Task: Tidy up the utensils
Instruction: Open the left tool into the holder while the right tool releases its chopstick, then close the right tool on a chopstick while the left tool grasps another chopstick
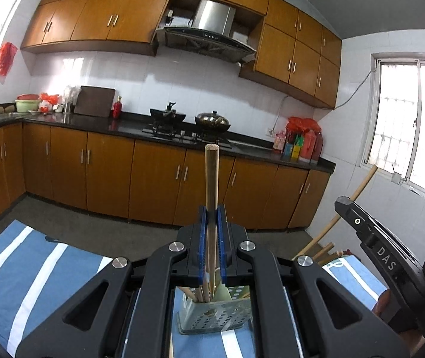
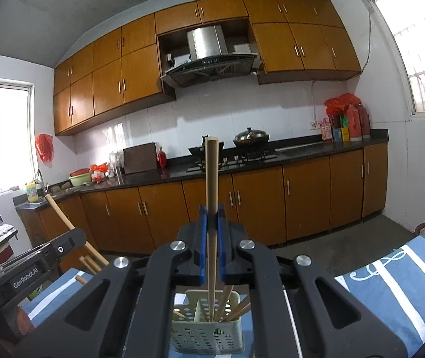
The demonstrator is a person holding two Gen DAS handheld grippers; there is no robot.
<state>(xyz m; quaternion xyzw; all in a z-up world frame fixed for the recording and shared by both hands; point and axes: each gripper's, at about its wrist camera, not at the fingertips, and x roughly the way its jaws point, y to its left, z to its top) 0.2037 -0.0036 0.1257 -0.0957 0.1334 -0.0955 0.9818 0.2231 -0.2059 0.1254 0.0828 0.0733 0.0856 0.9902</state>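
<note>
The left gripper (image 1: 211,217) jaws grip one chopstick (image 1: 211,185), the right gripper (image 2: 211,217) jaws another (image 2: 211,185), each above a basket (image 2: 206,332)

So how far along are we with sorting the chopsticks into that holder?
Done: several chopsticks already stand in the perforated holder. In hand: the left gripper is shut on one chopstick, and the right gripper is shut on another chopstick, each standing upright above the holder. Left: both held sticks are not yet released into it.
</note>
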